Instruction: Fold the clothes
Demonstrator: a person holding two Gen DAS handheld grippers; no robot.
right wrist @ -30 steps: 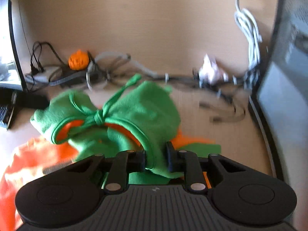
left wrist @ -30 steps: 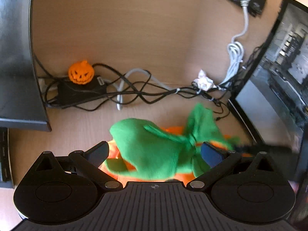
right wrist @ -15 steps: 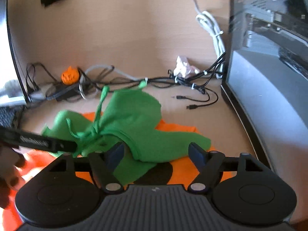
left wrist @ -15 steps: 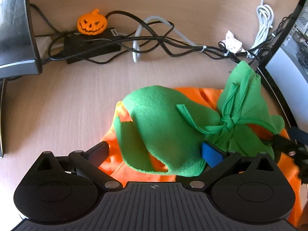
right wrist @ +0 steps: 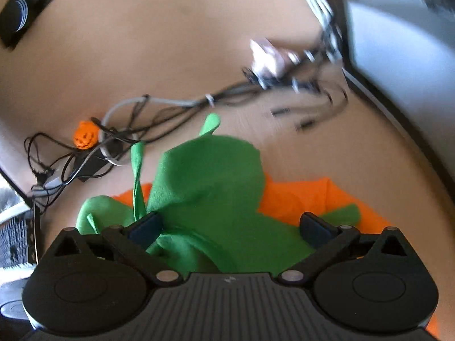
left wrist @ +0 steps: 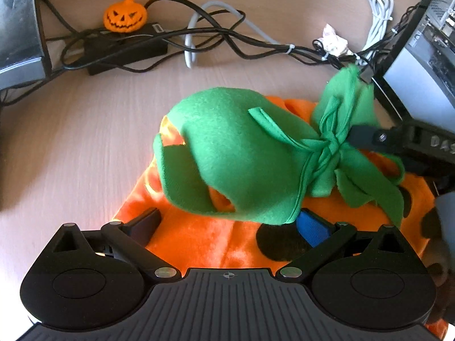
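Since the earlier frame the right gripper (right wrist: 230, 226) has released the green felt hood (left wrist: 227, 153); its jaws have just been opening and now stand wide, cloth lying loose between them. The left gripper (left wrist: 229, 224) stands open, gripping nothing. The hood rests on the orange costume (left wrist: 199, 241) on the desk (left wrist: 85, 142).
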